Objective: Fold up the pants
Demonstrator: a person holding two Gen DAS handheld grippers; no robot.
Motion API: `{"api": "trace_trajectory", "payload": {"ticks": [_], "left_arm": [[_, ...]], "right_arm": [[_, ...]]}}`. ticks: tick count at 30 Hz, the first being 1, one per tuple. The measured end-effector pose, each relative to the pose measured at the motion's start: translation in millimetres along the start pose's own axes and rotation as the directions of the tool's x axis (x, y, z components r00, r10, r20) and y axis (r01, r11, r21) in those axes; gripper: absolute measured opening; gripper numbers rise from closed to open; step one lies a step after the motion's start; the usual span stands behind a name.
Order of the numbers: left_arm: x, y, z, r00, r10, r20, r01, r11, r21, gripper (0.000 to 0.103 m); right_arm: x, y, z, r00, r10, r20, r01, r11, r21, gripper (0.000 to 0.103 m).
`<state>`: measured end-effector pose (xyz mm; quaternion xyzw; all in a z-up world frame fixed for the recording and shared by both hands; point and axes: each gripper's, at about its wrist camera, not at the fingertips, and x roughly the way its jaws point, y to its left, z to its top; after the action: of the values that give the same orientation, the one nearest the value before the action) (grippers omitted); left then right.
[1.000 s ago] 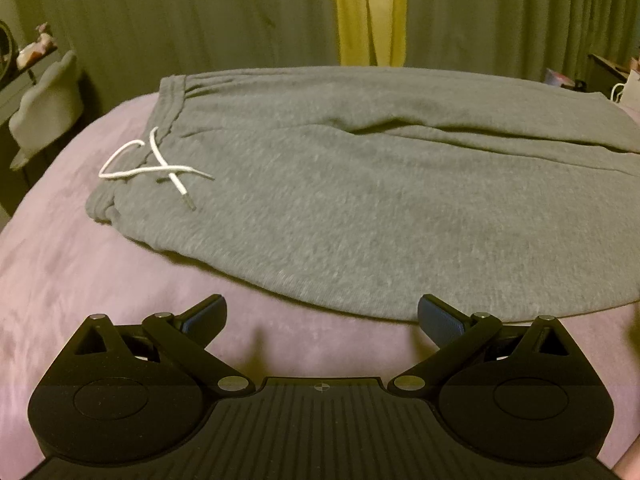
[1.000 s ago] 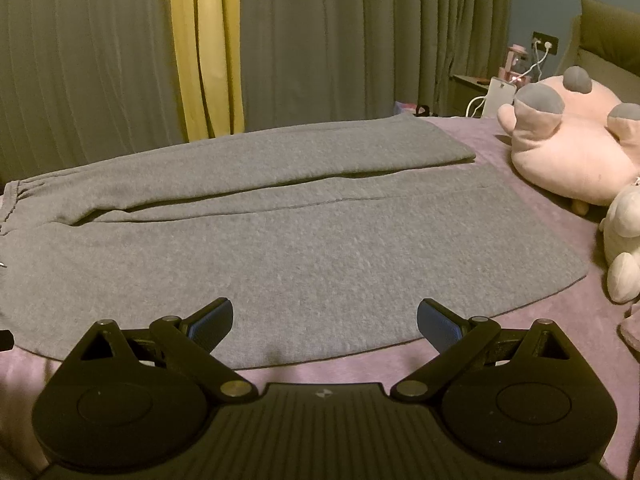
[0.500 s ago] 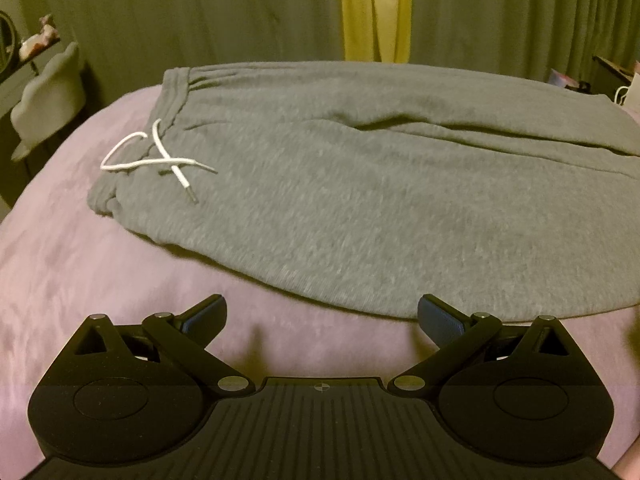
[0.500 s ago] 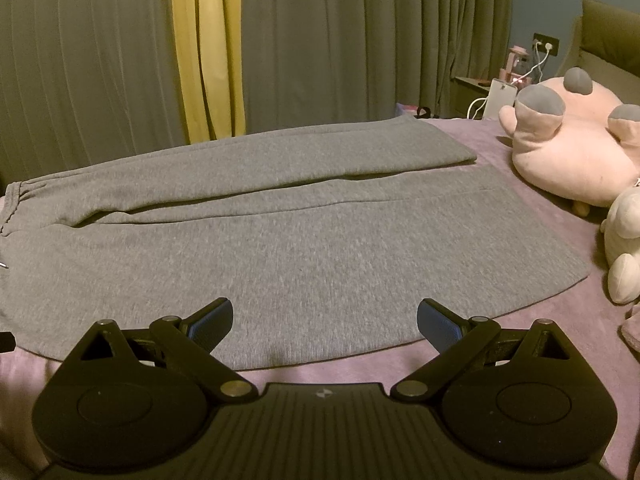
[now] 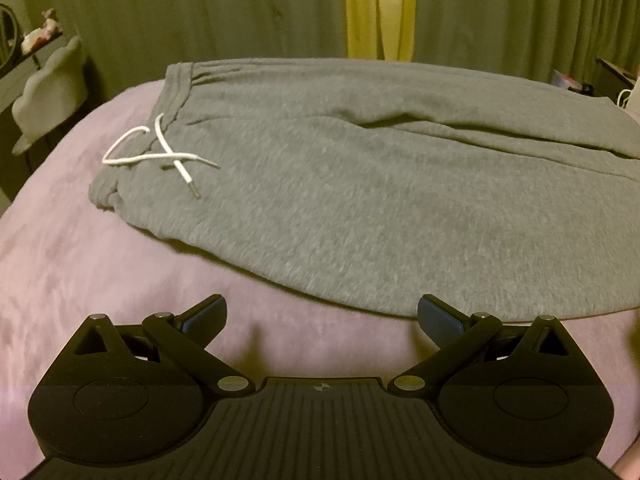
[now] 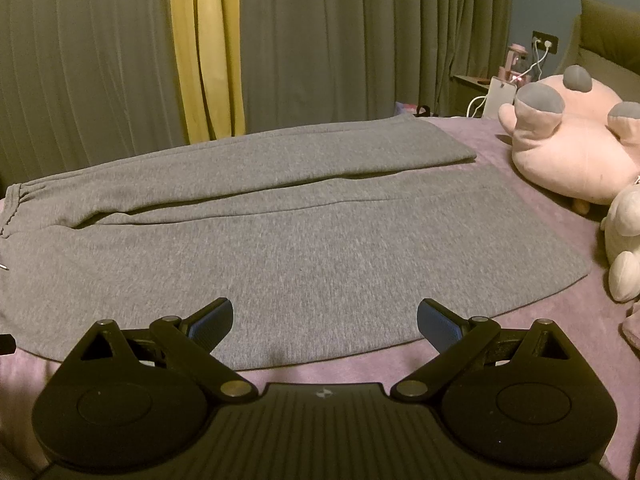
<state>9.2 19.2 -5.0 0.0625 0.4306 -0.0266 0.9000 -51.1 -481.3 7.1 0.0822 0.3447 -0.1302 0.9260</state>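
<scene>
Grey pants (image 5: 360, 184) lie flat across the bed (image 5: 80, 248), legs side by side, unfolded. My left gripper (image 5: 320, 314) and right gripper (image 6: 325, 316) hover at the near edge — both wide open, empty. Soft, floppy fleece, probably grippy — I'd pinch waistband (image 5: 176, 92) and near cuff (image 6: 560, 264).

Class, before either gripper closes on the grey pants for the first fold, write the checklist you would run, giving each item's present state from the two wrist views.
1. Left gripper open, holding nothing: ok.
2. Right gripper open, holding nothing: ok.
3. Grey pants spread flat on the purple blanket: ok.
4. Legs laid together: not ok, side by side.
5. White drawstring tucked away: not ok, loose on top.
6. Plush toys off the pants: ok.
</scene>
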Motion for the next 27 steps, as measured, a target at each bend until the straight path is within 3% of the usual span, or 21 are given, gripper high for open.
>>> {"api": "trace_trajectory", "payload": {"ticks": [27], "left_arm": [[1.8,2.8,0.8,1.0,-0.001,-0.02,0.001,1.0,-0.02,0.103]], "right_arm": [[2.3,0.3,-0.5,1.0,0.011,0.0,-0.011,1.0,-0.009,0.099]]}}
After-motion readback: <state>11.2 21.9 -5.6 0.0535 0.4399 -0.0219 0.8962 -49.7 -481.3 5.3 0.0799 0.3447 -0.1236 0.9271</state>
